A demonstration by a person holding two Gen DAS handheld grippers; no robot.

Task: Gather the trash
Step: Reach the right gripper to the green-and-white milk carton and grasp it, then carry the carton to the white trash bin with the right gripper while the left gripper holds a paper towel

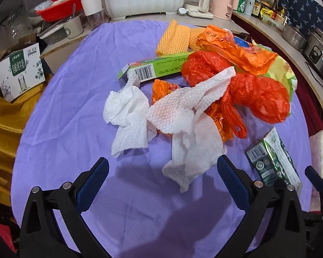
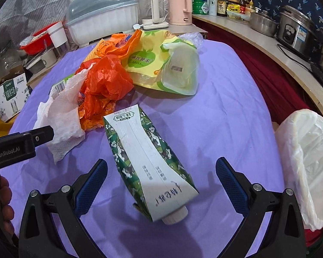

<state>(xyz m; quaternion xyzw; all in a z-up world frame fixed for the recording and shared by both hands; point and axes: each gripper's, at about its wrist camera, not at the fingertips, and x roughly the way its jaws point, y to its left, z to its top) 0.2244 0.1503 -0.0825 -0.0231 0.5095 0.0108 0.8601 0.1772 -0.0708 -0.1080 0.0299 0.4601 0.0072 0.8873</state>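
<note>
The trash lies heaped on a purple cloth (image 1: pixel 71 99): a crumpled paper towel (image 1: pixel 183 116) in front, red bags (image 1: pixel 247 86) and an orange bag (image 1: pixel 232 47) behind it, a green box (image 1: pixel 157 66) on its side, and yellow foam net (image 1: pixel 174 38) at the back. A flattened milk carton (image 2: pixel 148 161) lies apart from the heap, cap end nearest the right gripper (image 2: pixel 161 172), whose jaws stand wide apart on either side of it — not touching. The left gripper (image 1: pixel 162 169) is also spread wide, holding nothing, with the towel's lower tip between its fingers. A yellow pouch (image 2: pixel 146 62) and a clear pouch (image 2: pixel 180 73) lie behind the heap — a white bag (image 2: pixel 308 163) sits at the cloth's right edge.
</note>
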